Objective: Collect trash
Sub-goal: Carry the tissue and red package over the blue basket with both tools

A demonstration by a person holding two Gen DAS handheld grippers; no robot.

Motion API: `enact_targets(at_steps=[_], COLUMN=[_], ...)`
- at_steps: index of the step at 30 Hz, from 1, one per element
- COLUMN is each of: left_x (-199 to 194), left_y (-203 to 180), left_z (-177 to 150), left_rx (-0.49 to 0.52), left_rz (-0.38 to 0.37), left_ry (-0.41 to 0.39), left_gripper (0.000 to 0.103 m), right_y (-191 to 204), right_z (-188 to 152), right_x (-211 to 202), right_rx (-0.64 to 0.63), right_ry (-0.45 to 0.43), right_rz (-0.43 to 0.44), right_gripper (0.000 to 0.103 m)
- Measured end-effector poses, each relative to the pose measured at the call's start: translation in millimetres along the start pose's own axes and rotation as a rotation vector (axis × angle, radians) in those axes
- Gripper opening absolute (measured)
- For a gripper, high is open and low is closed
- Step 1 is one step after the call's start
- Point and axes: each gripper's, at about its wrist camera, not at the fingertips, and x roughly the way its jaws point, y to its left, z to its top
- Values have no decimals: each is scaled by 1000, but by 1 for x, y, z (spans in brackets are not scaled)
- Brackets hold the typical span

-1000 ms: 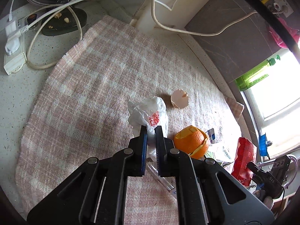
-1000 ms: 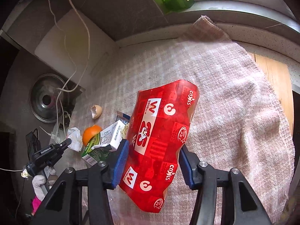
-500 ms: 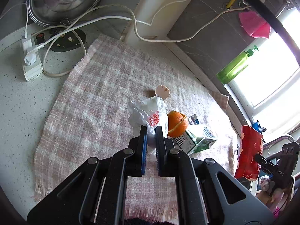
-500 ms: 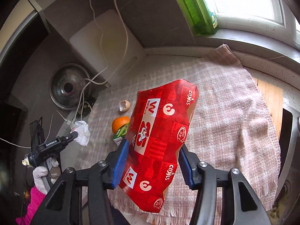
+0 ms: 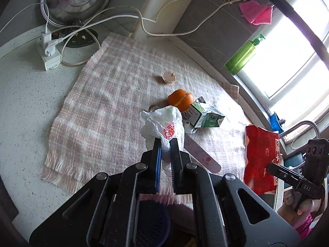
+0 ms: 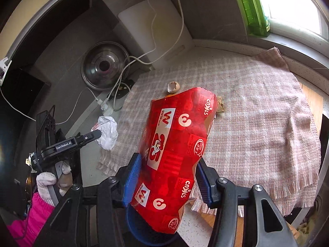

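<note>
Between the two fingers of the left gripper (image 5: 165, 144) sits a crumpled white plastic bag (image 5: 162, 124) with red print on it. The fingers are squeezed tight on it, and the bag is up in the air above the pink checked cloth (image 5: 107, 103). On the other side, the right gripper (image 6: 167, 169) has its blue pads pressed on both sides of a big red paper bag (image 6: 176, 142). That bag is also up in the air, over the front edge of the cloth.

More trash lies on the cloth. An orange peel (image 5: 180, 99) sits near the middle, and a squashed green and white carton (image 5: 203, 116) is touching it. A broken eggshell (image 5: 169, 76) lies a bit farther back, apart from the peel. A long flat white strip (image 5: 202, 157) lies on the cloth near the front.

Beyond the cloth, on the speckled counter (image 5: 22, 103), a white power strip (image 5: 49, 56) has plugs and white cords in it. A shiny metal lid (image 5: 77, 0) leans behind it. A green bottle (image 5: 244, 55) stands by the bright window.
</note>
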Motion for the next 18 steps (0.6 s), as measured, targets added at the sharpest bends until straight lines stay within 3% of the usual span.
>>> enact_targets(at_steps=[18], left_x=[-7], left_y=[18], left_z=[-113], left_rx=[-11], left_rz=[69], left_ry=[128], left_gripper=[6], right_y=[51], right_z=[-99], right_x=[46], right_rx=[-137], right_ry=[220], right_rz=[6], right_gripper=[54])
